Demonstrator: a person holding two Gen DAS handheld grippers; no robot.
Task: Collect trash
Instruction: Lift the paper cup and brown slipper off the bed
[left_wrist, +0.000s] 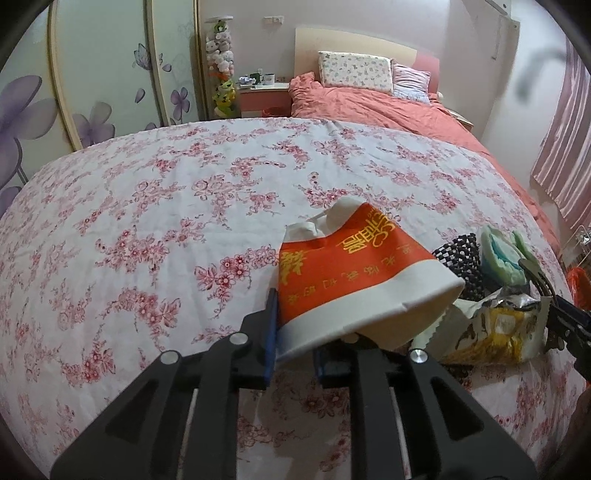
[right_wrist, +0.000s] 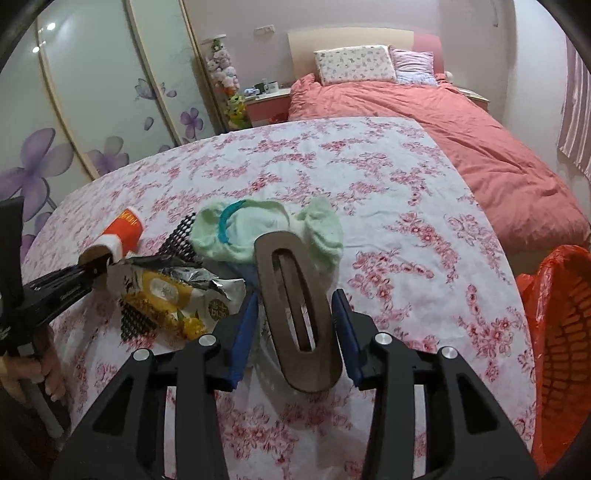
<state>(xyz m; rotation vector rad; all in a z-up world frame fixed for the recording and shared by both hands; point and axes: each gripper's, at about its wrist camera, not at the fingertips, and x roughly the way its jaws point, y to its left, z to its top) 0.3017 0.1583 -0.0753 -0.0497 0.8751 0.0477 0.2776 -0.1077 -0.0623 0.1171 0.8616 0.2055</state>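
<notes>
A squashed red-and-white paper cup (left_wrist: 362, 273) lies tilted over the floral cloth, its white rim pinched between the blue pads of my left gripper (left_wrist: 295, 350), which is shut on it. In the right wrist view the same cup (right_wrist: 122, 232) sits at the tip of the left gripper (right_wrist: 99, 267). My right gripper (right_wrist: 295, 328) has a brown oval piece with a long slot (right_wrist: 299, 314) between its jaws, both pads against its long edges. A yellow and silver snack wrapper (right_wrist: 173, 291) lies just left of it, and a pale green sock (right_wrist: 266, 229) lies beyond.
Black mesh (right_wrist: 181, 236) lies under the wrapper and sock. A white perforated strip (right_wrist: 266, 354) shows under the brown piece. An orange basket lined with an orange bag (right_wrist: 561, 332) stands off the table's right edge. A bed with a red quilt (right_wrist: 480, 147) lies behind.
</notes>
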